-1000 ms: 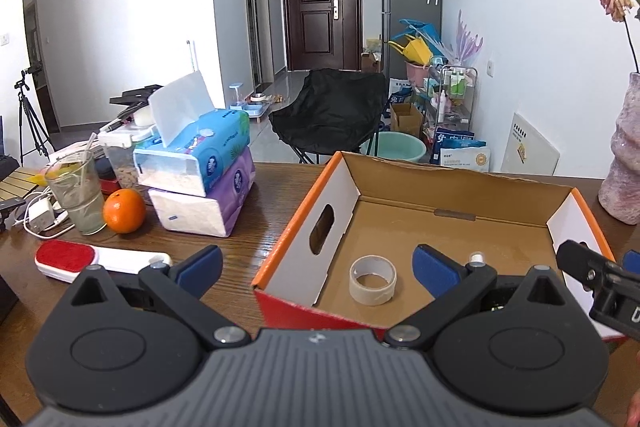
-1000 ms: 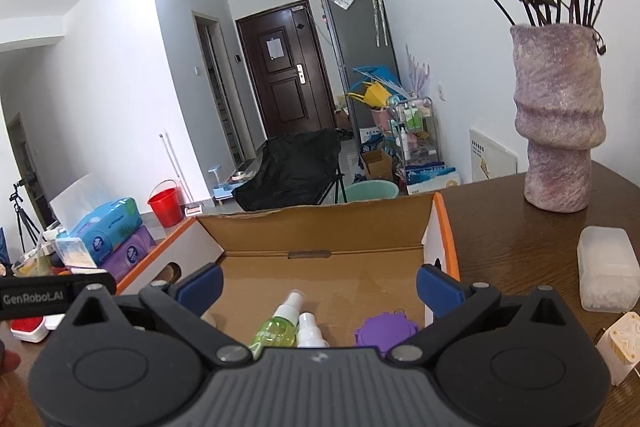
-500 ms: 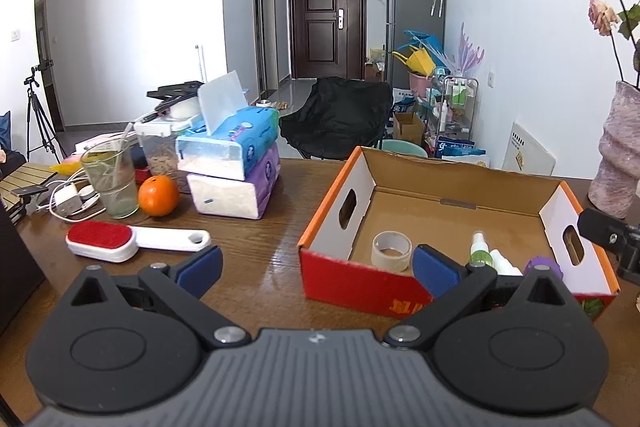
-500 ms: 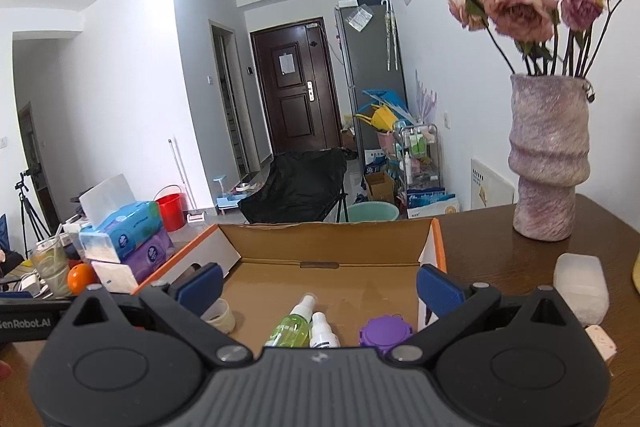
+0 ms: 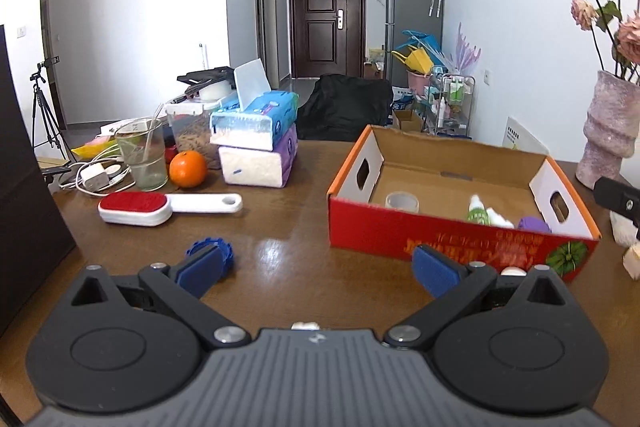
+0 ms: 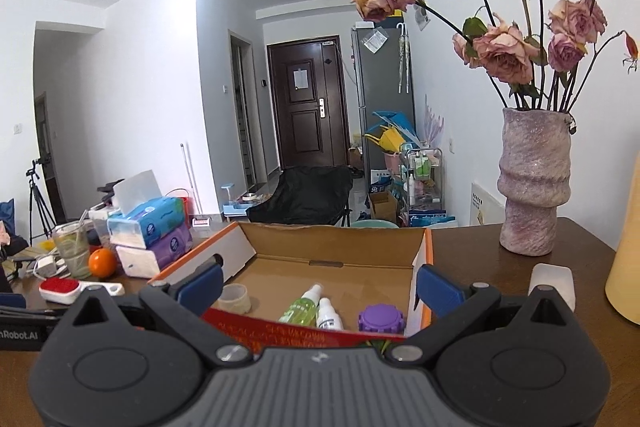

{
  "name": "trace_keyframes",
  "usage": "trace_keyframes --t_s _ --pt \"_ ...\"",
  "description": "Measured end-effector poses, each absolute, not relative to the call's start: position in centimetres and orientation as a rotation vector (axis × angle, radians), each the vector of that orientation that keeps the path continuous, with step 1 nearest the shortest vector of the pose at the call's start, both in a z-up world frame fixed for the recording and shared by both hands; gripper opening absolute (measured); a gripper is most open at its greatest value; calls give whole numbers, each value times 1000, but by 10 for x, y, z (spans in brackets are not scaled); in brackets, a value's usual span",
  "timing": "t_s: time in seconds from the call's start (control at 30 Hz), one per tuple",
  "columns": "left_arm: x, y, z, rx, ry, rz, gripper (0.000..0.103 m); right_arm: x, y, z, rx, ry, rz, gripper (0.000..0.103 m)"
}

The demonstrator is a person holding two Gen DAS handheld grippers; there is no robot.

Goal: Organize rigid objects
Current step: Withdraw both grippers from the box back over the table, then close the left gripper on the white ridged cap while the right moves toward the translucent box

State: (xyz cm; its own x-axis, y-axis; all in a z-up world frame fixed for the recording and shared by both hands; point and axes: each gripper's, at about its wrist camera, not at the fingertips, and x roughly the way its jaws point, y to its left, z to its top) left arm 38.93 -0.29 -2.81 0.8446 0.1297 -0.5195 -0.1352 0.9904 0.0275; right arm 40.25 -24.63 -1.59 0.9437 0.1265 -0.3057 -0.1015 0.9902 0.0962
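A red and orange cardboard box (image 5: pixel 452 235) (image 6: pixel 427 247) stands on the wooden table. It holds a tape roll (image 5: pixel 401 201) (image 6: pixel 236 298), a green spray bottle (image 5: pixel 477 211) (image 6: pixel 301 305), a white bottle (image 6: pixel 329 313) and a purple gear-shaped lid (image 6: pixel 381 317). A blue gear-shaped lid (image 5: pixel 212 251) lies on the table beside my left fingertip. My left gripper (image 5: pixel 316 271) is open and empty, in front of the box. My right gripper (image 6: pixel 318 287) is open and empty, above the box's near wall.
A red and white lint brush (image 5: pixel 160 207), an orange (image 5: pixel 188 169), a glass (image 5: pixel 142 153) and stacked tissue packs (image 5: pixel 258 147) sit on the left. A purple vase (image 6: pixel 534 187) with roses, a white container (image 6: pixel 554 281) and a yellow object (image 6: pixel 626 247) stand on the right.
Both grippers have pulled back and away from the box. The left view now shows the box's red front wall and the blue lid on the table.
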Motion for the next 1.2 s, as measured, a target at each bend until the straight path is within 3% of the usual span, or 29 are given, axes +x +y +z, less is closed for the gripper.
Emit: trace_keyframes --t_s 0.6,1.2 --pt "343 23 -59 31 594 111 103 350 -243 -36 30 330 99 103" --pt "351 29 -88 -4 647 90 103 332 -294 -57 58 382 -16 103"
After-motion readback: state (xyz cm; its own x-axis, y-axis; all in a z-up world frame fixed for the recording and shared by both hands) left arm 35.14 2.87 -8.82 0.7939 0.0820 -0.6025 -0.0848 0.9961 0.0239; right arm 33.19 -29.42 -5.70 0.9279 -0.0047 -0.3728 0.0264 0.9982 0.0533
